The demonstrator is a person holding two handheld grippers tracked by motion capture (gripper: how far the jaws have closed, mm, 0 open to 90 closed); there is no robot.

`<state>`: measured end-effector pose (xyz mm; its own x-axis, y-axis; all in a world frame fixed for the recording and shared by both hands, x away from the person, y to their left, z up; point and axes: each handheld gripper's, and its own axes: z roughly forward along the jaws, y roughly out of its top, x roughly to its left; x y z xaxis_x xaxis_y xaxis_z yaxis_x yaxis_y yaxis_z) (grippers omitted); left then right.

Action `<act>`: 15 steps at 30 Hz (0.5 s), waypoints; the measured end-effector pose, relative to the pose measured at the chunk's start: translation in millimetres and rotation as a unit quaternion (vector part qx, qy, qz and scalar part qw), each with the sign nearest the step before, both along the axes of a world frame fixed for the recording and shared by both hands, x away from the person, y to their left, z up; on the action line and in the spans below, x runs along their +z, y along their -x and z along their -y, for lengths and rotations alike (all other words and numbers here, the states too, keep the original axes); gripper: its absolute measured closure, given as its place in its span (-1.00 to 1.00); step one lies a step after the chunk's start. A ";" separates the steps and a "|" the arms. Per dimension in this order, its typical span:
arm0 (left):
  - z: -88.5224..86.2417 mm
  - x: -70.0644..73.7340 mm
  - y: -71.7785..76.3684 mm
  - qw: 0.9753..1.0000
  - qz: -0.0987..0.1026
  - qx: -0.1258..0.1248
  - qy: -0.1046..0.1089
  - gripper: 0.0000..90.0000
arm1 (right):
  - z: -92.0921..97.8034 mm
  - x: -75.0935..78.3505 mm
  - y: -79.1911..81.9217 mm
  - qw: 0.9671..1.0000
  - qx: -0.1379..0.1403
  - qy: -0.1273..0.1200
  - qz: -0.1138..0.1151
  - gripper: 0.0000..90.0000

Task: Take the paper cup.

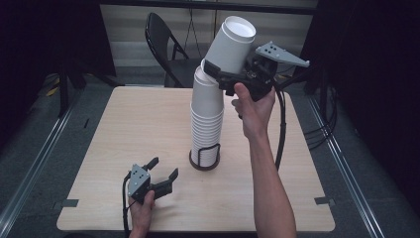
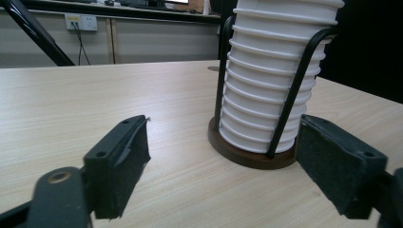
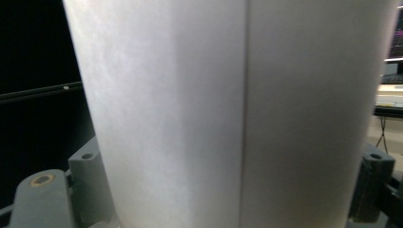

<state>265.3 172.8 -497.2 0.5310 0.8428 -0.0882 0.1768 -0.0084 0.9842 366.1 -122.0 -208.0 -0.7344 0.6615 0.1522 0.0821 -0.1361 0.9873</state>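
Note:
A tall stack of white paper cups (image 1: 206, 114) stands in a dark round holder with black wire uprights (image 1: 204, 159) at the table's middle. Above the stack's top, a single upside-down white cup (image 1: 229, 47) tilts to the right, and my right gripper (image 1: 225, 74) is shut on its side. In the right gripper view that cup (image 3: 237, 109) sits between the jaws. My left gripper (image 1: 163, 168) rests open on the table to the left of the holder, nothing in it. The left gripper view shows the stack (image 2: 273, 76) and holder base (image 2: 252, 154) just ahead of its open jaws.
The light wooden table (image 1: 129, 129) has free room on all sides of the holder. A black folding chair (image 1: 166, 47) stands beyond the far edge. Dark curtains hang on both sides, and cables trail on the floor at the right.

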 end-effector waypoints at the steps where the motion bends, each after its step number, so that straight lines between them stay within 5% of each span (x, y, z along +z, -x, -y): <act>1: -0.1 0.0 0.1 1.000 0.000 0.000 -0.002 -0.52 | 4.2 -1.0 0.7 1.000 -0.001 -0.008 -0.001 -0.69; 15: 0.3 -0.1 0.5 1.000 0.002 0.003 -0.001 -0.53 | 35.6 -12.7 6.5 0.999 -0.031 -0.020 -0.013 -0.69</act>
